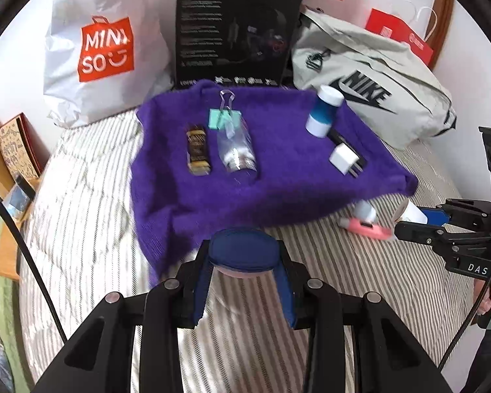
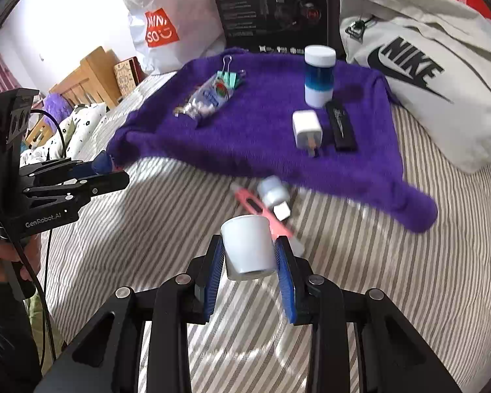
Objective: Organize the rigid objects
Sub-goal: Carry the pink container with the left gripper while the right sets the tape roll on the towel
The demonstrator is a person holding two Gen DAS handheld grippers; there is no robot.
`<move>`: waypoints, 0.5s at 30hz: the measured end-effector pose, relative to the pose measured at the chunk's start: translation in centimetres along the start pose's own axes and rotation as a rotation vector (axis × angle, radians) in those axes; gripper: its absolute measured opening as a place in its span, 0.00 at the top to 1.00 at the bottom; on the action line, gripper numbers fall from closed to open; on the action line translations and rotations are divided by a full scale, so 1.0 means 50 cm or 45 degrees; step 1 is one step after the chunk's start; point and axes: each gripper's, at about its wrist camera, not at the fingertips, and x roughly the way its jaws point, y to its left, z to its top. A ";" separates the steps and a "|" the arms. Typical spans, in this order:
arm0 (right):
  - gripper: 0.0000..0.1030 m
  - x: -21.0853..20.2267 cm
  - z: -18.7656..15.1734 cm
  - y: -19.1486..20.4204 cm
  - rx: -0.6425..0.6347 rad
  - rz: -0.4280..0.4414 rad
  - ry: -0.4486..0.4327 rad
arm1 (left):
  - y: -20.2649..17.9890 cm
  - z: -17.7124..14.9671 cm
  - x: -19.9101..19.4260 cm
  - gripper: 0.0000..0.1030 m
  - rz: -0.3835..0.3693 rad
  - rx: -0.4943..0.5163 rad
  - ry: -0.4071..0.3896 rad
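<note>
My left gripper (image 1: 244,263) is shut on a dark blue round case (image 1: 244,250), held above the striped bed near the front edge of a purple cloth (image 1: 271,177). My right gripper (image 2: 248,255) is shut on a white cup (image 2: 248,247) above the bed. On the cloth lie a gold-black bar (image 1: 197,149), a clear packet (image 1: 235,145) with a teal binder clip (image 1: 221,116), a blue-white jar (image 1: 324,109), a white charger (image 1: 343,159) and a black stick (image 2: 341,126). A pink cutter (image 2: 262,211) and a small white bottle (image 2: 273,191) lie on the bed beside the cloth.
A white Miniso bag (image 1: 104,46), a black headset box (image 1: 235,29) and a grey Nike bag (image 1: 373,88) stand behind the cloth. A wooden bed frame (image 2: 88,72) is at the left. The bed cover (image 1: 81,196) is striped.
</note>
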 end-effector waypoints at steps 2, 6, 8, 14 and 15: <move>0.69 0.002 0.018 -0.004 0.001 -0.001 -0.008 | 0.010 0.018 0.000 0.67 0.013 0.001 -0.006; 0.69 0.012 0.055 -0.013 0.002 -0.009 -0.014 | 0.031 0.046 0.010 0.67 0.026 -0.014 -0.009; 0.69 0.018 0.077 -0.018 0.001 -0.008 -0.020 | 0.038 0.060 0.018 0.67 0.025 -0.022 -0.009; 0.69 0.038 0.145 -0.030 0.015 -0.015 -0.052 | 0.054 0.092 0.051 0.67 0.021 -0.040 0.004; 0.69 0.043 0.156 -0.033 0.019 -0.020 -0.056 | 0.055 0.095 0.057 0.67 0.018 -0.042 0.005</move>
